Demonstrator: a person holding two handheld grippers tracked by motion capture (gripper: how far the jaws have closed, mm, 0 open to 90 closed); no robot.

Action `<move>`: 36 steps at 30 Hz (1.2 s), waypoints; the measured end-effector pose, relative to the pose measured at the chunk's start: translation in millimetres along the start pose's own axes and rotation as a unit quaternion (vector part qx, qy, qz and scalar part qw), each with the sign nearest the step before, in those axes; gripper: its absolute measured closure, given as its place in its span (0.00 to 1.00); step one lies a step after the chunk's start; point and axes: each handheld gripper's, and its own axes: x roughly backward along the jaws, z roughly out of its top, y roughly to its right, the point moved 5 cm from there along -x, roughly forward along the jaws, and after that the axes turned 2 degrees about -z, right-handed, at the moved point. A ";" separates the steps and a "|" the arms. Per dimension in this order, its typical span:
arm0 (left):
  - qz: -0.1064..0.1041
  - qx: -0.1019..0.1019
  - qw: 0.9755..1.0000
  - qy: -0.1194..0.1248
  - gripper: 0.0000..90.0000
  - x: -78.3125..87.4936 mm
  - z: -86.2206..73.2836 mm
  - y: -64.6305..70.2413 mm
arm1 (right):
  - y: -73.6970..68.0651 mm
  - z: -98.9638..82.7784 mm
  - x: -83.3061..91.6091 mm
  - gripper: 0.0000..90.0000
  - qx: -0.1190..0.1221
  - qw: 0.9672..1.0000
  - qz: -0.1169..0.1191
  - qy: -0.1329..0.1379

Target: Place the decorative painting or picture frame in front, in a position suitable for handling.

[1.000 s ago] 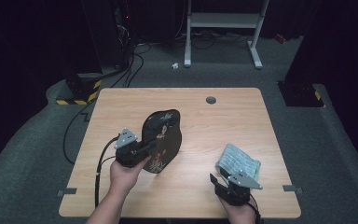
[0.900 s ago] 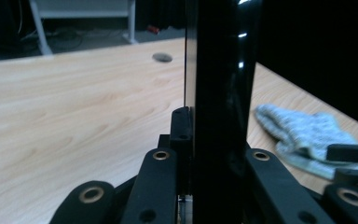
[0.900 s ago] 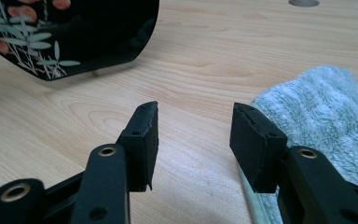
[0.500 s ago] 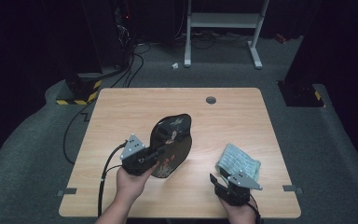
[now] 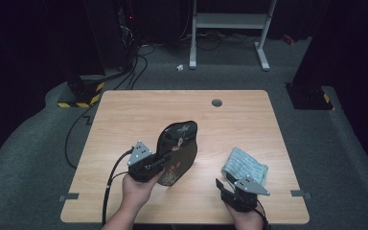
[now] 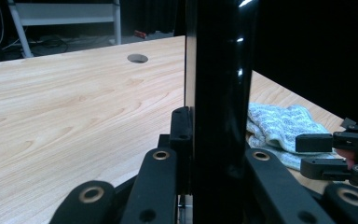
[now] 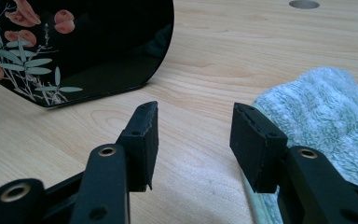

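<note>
A black lacquer tray (image 5: 179, 143) with a painted flower and leaf pattern stands tilted up near the table's middle. Its lower rim is at the tabletop. My left gripper (image 5: 162, 162) is shut on the tray's near left rim. In the left gripper view the tray (image 6: 219, 84) is edge-on between the jaws of the left gripper (image 6: 216, 156). My right gripper (image 7: 193, 135) is open and low over the wood, nothing between its jaws. A folded grey-green towel (image 7: 326, 112) lies just to its right, and the tray (image 7: 98, 46) is ahead to its left.
The wooden table (image 5: 134, 115) has a round cable hole (image 5: 216, 102) near its far edge. The towel (image 5: 245, 165) lies at the front right, just beyond the right gripper (image 5: 226, 184). Dark floor, cables and a white stand frame (image 5: 230, 21) are beyond the table.
My left gripper has carried the tray a little to the right and nearer the front, closer to the towel. The right gripper and towel have not moved.
</note>
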 end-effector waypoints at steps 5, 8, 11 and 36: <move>-0.001 0.007 1.000 0.004 0.89 0.1 -0.7 -3.2 | 1.1 -0.8 0.9 0.57 -0.002 1.000 0.001 0.000; -0.002 0.009 1.000 0.005 0.89 0.3 -1.8 -4.1 | 1.0 -1.0 0.5 0.56 -0.004 1.000 0.002 -0.002; -0.005 0.013 1.000 0.005 0.89 1.7 -3.6 -6.4 | 1.1 -1.3 -1.3 0.56 -0.006 1.000 0.002 -0.003; -0.017 -0.043 0.998 -0.037 0.42 26.2 -43.4 3.9 | -2.4 -4.4 -4.5 0.49 0.013 1.000 0.016 0.007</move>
